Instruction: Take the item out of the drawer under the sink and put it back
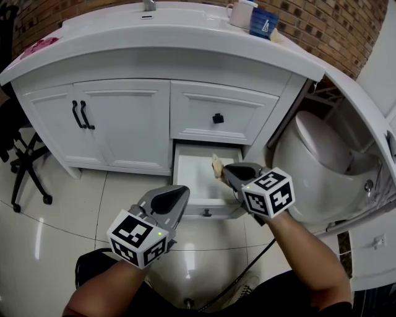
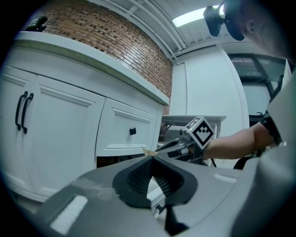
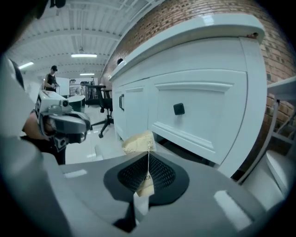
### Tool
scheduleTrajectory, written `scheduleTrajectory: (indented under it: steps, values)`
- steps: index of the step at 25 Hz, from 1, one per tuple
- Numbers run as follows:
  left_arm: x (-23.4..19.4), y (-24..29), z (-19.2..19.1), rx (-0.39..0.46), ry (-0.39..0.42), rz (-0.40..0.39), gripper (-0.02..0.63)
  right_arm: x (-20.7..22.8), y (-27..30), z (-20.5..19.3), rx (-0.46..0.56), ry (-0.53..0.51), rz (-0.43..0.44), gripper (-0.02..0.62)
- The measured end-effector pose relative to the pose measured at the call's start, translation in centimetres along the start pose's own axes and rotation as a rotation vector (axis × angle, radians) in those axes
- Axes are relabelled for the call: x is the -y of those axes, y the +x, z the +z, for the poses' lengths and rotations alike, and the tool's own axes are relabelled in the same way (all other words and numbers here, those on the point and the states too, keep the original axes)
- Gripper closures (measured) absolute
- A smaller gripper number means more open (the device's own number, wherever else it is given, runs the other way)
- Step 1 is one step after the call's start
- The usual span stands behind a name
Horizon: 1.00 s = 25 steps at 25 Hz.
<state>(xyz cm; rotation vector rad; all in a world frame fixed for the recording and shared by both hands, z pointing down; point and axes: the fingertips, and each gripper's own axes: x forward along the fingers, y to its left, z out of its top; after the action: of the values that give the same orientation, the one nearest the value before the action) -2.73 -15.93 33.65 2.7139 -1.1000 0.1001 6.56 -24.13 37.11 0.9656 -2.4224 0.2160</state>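
Note:
The lower drawer [image 1: 193, 183] under the sink stands pulled open, its white inside showing. My right gripper [image 1: 223, 171] hovers over its right side, shut on a small tan paper packet [image 1: 216, 165]. In the right gripper view the packet [image 3: 138, 142] sticks out past the closed pads, with my right gripper [image 3: 148, 156] pinching its lower part. From the left gripper view the same packet [image 2: 149, 152] shows at the tip of the right gripper [image 2: 157, 148]. My left gripper [image 1: 180, 192] sits at the drawer's front left corner, shut and empty; its pads [image 2: 159, 178] meet at the tip.
Above the open drawer is a closed drawer with a black knob [image 1: 218, 117]. Two cabinet doors with black handles [image 1: 82, 114] are at the left. A white toilet [image 1: 322, 161] stands close on the right, an office chair [image 1: 25, 164] on the left. Cups [image 1: 250, 15] sit on the counter.

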Motion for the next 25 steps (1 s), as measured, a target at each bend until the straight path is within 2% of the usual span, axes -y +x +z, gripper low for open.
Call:
scheduleTrajectory:
  steps: [3,6,11,14,16,20,25]
  values:
    - [0.0,0.2,0.1,0.004,-0.003,0.0,0.6,1.7,3.0,-1.3,-0.117,-0.109,-0.022,0.584]
    - [0.0,0.3,0.1,0.004,-0.003,-0.003,0.6,2.5,5.5,-3.0,-0.231,-0.194,0.004,0.584]
    - [-0.2,0.2,0.1,0.003,-0.004,0.0,0.6,2.7,7.8,-4.2,-0.314,-0.273,0.01,0.584]
    - [-0.2,0.2,0.2,0.005,-0.008,0.0,0.6,2.4,8.5,-4.9,-0.358,-0.326,0.014,0.56]
    - [-0.2,0.1,0.2,0.005,-0.008,-0.001,0.6,2.4,8.6,-4.8,-0.355,-0.348,0.002,0.545]
    - [-0.3,0.0,0.1,0.003,-0.006,-0.002,0.6,1.6,7.9,-3.8,-0.31,-0.339,0.006,0.545]
    - [0.0,0.2,0.1,-0.001,-0.002,-0.006,0.6,0.8,7.0,-3.4,-0.303,-0.364,-0.004,0.546]
